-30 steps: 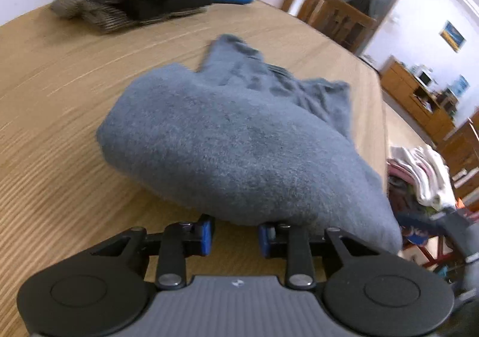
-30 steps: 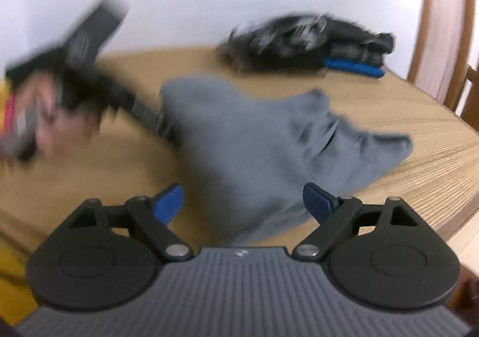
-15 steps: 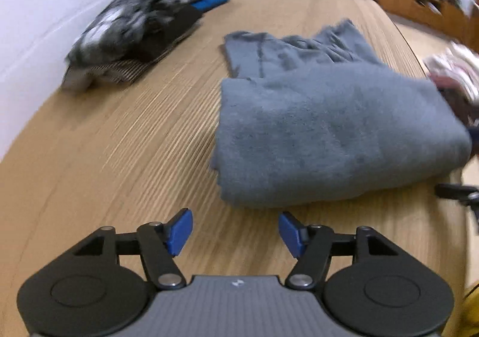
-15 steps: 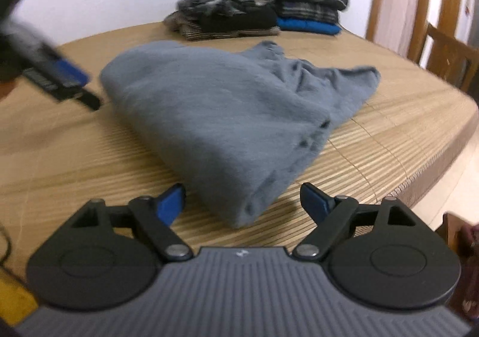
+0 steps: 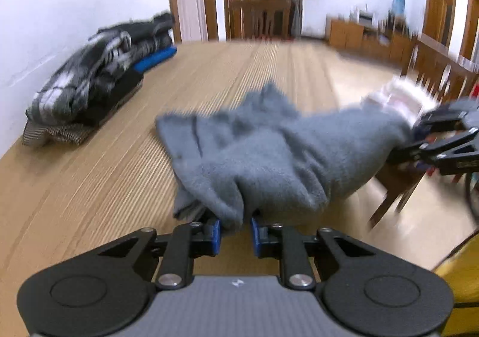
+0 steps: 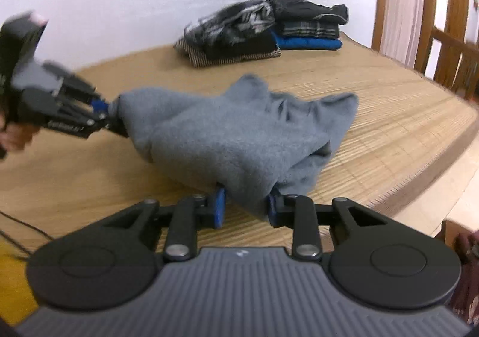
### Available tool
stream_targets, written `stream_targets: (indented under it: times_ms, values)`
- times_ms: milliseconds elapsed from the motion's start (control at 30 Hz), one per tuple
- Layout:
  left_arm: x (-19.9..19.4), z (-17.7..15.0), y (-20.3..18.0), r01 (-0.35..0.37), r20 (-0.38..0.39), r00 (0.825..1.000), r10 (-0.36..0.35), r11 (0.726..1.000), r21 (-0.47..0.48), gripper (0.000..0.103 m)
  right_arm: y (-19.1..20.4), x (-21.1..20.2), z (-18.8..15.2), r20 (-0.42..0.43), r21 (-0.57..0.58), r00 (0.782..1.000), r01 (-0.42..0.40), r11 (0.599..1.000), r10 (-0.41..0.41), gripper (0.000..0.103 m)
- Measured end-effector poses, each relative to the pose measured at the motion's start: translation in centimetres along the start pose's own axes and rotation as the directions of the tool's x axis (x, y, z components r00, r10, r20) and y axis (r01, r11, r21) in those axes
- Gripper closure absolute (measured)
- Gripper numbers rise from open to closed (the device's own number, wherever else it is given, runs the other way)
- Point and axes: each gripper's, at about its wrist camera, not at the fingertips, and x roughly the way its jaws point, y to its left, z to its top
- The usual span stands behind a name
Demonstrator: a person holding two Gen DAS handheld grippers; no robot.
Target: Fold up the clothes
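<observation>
**Two pinches on one fleece, both thin**

Left gripper, jaws just closed, pinching a bunched fold of the grey fleece garment near the table's near edge. Right gripper, likewise just closed, clamping the opposite end by the right edge. Garment mostly resting mid-table, ends lifted. Likely risks: fleece slipping from shallow bites; uneven pull undoing the fold; dragging toward the stacked folded clothes at the far edge.

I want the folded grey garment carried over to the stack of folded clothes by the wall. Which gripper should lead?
Probably left. The left gripper and right gripper both pinch the grey garment, but the stack of folded clothes lies on the left gripper's side.
</observation>
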Motion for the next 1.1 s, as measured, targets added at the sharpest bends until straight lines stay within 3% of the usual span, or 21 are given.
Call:
stream_targets:
  times_ms: [167, 300, 467, 600, 700, 767, 1000, 1100]
  values:
    - [0.0, 4.4, 0.3, 0.002, 0.107, 0.994, 0.012, 0.991, -0.137, 0.081, -4.7, -1.8, 2.7, 0.058, 0.140, 0.998, -0.041, 0.989, 0.034, 0.072]
    - [5.3, 9.2, 1.6, -0.099, 0.107, 0.987, 0.117, 0.982, -0.163, 0.080, -9.7, 2.2, 6.3, 0.134, 0.180, 0.990, -0.072, 0.981, 0.048, 0.072]
    - [14.5, 14.2, 2.4, -0.282, -0.026, 0.959, 0.281, 0.943, -0.175, 0.077, -14.8, 11.0, 10.1, 0.135, 0.158, 0.990, -0.047, 0.986, 0.025, 0.072]
    - [23.1, 15.0, 2.5, -0.400, -0.210, 0.904, 0.372, 0.910, -0.111, 0.076, -17.9, 18.9, 11.0, 0.036, 0.141, 0.999, -0.041, 0.989, 0.036, 0.072]
    - [25.0, 15.4, 2.1, -0.451, -0.240, 0.874, 0.422, 0.890, -0.076, 0.076, -17.5, 22.4, 11.1, -0.060, 0.167, 0.997, -0.044, 0.985, 0.054, 0.072]
    - [26.1, 15.6, 1.8, -0.482, -0.259, 0.852, 0.454, 0.875, -0.053, 0.076, -18.3, 23.2, 11.3, -0.058, 0.198, 0.994, -0.081, 0.977, 0.095, 0.072]
    - [25.1, 16.5, 1.7, -0.537, -0.330, 0.813, 0.480, 0.837, -0.106, 0.058, -18.9, 22.9, 11.6, -0.064, 0.192, 0.985, -0.147, 0.970, 0.162, 0.071]
    - [23.2, 16.9, 1.8, -0.550, -0.341, 0.811, 0.475, 0.818, -0.167, 0.047, -19.8, 22.3, 12.4, -0.056, 0.258, 0.979, -0.177, 0.950, 0.198, 0.069]
